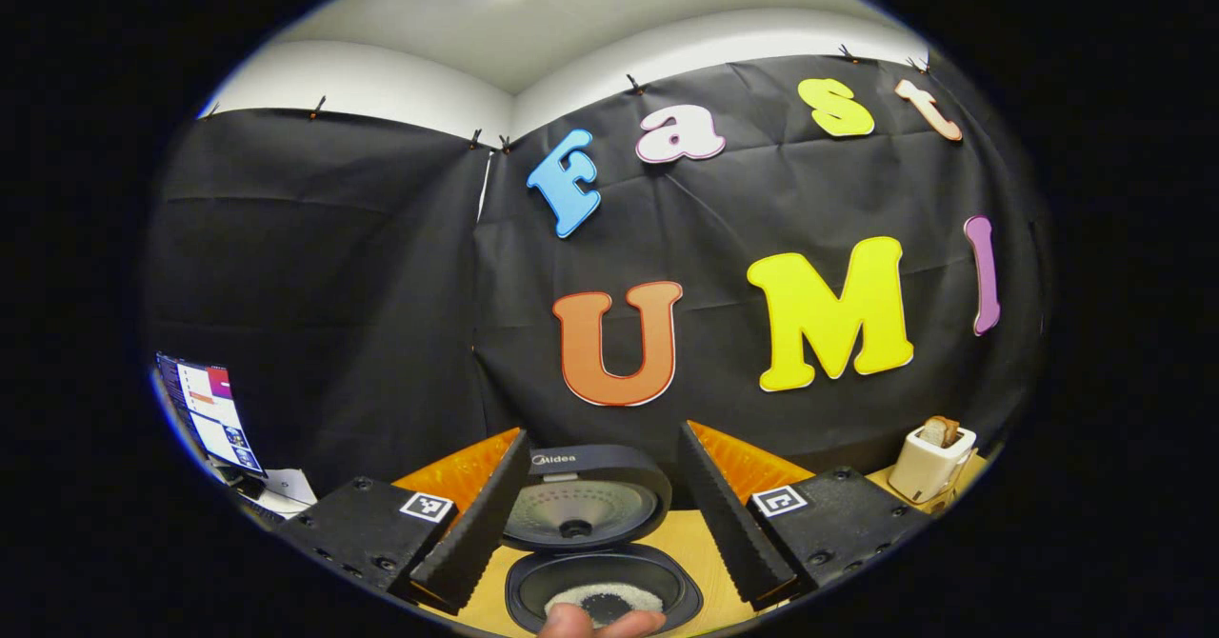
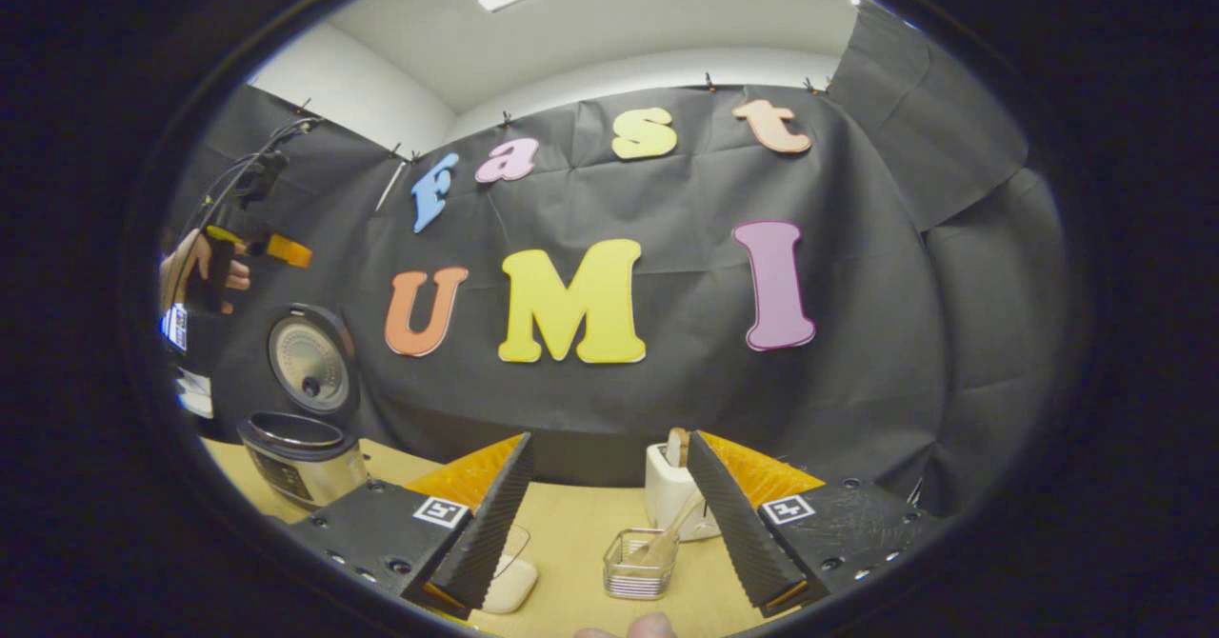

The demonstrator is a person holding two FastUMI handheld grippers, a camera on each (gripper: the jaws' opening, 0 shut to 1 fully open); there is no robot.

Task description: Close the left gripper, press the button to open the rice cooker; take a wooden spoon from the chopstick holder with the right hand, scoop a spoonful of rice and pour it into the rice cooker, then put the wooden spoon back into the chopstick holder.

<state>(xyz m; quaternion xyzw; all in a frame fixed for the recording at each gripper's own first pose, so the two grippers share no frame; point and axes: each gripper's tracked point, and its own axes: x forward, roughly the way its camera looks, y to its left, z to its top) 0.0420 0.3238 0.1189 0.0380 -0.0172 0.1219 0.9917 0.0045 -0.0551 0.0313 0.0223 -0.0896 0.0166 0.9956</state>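
Over a pale wooden desk (image 2: 571, 533), the left tool (image 1: 609, 524) hangs released, its fingers spread wide and framing the rice cooker (image 1: 595, 562), which stands with its lid (image 1: 583, 500) raised upright and a ring of white rice (image 1: 605, 600) lying in the dark inner pot. A fingertip (image 1: 600, 624) edges in at the bottom of the left gripper view. In the right gripper view the right tool (image 2: 609, 524) is likewise released and grasps nothing — between its spread fingers sit a white toaster (image 2: 671, 495) and, just in front of it, a clear chopstick holder (image 2: 640, 564) with the wooden spoon (image 2: 667, 538) leaning inside, handle tilted up to the right. Far left in that view stands the open rice cooker, and above it a hand (image 2: 190, 271) grips the left tool — well apart from the holder.
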